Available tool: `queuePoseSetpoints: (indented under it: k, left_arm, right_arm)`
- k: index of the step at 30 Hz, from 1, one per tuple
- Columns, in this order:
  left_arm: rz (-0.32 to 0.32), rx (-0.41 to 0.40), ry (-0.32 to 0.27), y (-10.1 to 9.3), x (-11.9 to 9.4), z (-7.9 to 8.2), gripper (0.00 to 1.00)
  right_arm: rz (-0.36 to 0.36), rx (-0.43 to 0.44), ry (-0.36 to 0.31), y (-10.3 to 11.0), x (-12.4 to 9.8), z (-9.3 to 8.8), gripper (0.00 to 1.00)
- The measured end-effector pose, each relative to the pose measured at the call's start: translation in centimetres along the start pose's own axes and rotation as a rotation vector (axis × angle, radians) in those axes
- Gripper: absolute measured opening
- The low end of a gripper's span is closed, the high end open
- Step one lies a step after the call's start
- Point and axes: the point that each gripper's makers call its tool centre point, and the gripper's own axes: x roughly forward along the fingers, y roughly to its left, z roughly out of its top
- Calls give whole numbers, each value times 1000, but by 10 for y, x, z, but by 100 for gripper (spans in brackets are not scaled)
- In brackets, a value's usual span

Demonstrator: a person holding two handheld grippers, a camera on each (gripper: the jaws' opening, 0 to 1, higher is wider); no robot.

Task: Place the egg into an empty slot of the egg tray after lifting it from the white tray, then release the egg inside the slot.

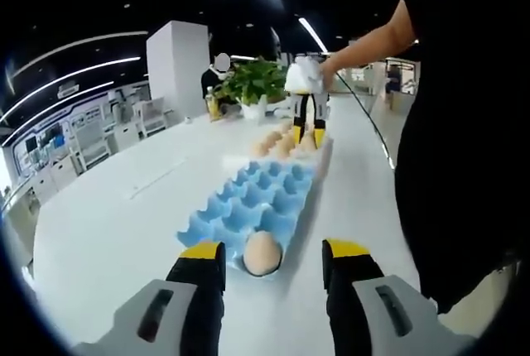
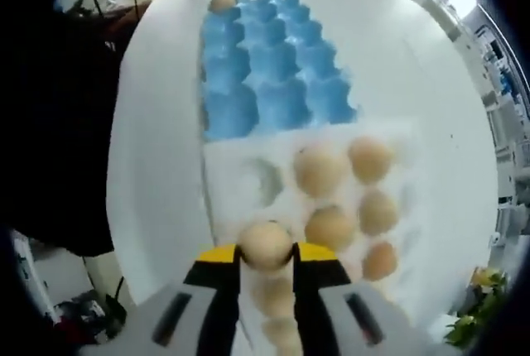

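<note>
1. Yellow-tipped right gripper [image 2: 266, 250] rises from 6 o'clock in the right gripper view, angled down over the white tray [image 2: 248, 199]; its jaws are closed on an egg [image 2: 266, 244], pinched between the tips.
2. Held egg sits over the white tray's near rows; whether it touches the tray cannot be told. More loose eggs [image 2: 348, 199] lie in the tray toward 3 o'clock of it.
3. Blue egg tray [image 2: 269, 62] lies beyond the white tray at 12 o'clock, edges touching; one egg already sits in its far corner slot [image 2: 220, 2] at 11 o'clock.
4. Left gripper [image 1: 273, 255] in the left gripper view is held low and level at the blue tray's near end, jaws spread wide, gripping nothing.
5. Between those tips, just beyond them, the seated egg [image 1: 262, 253] rests in the blue tray's near corner slot, apart from both tips.
6. At 12 o'clock in the left gripper view, a person's hand [image 1: 325, 70] holds the right gripper upright over the far eggs.
</note>
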Motion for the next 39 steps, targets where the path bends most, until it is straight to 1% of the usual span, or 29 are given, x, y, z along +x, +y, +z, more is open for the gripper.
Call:
queuePoseSetpoints:
  k: [2,3,6,10,13,14,20,29,34,36,39]
  left_arm:
    - [1,4,-6,1,0,1,47]
    - [1,6,-6,3,0,1,47]
    - [5,9,2,5,0,0,48]
    - [14,3,-7,5,0,2,49]
    - [13,2,0,4,0,1,48]
    - [12,3,3,3,0,0,48]
    - [14,2,8,4,-1,-1,48]
    - [16,2,18,5,-3,-4,49]
    - [15,0,20,5,-3,-6,49]
    - [19,-11,18,6,-3,-6,51]
    - [20,-3,20,7,-4,-6,51]
  right_arm:
    - [-23,-9,-21,-4,-10,4,23]
    - [-29,2,-27,-6,-15,6,24]
    - [-34,2,-41,-8,-21,8,24]
    - [-37,-4,-37,-9,-21,7,24]
    - [-34,-1,-35,-7,-20,6,24]
    - [-44,-12,-34,-8,-20,5,24]
    - [-32,-3,-24,-5,-21,3,24]
    - [-16,1,-34,-2,-21,10,24]
    - [-26,-12,-40,-3,-22,13,24]
    - [-24,-11,-44,-2,-22,15,24]
    - [-23,-18,-52,0,-22,19,24]
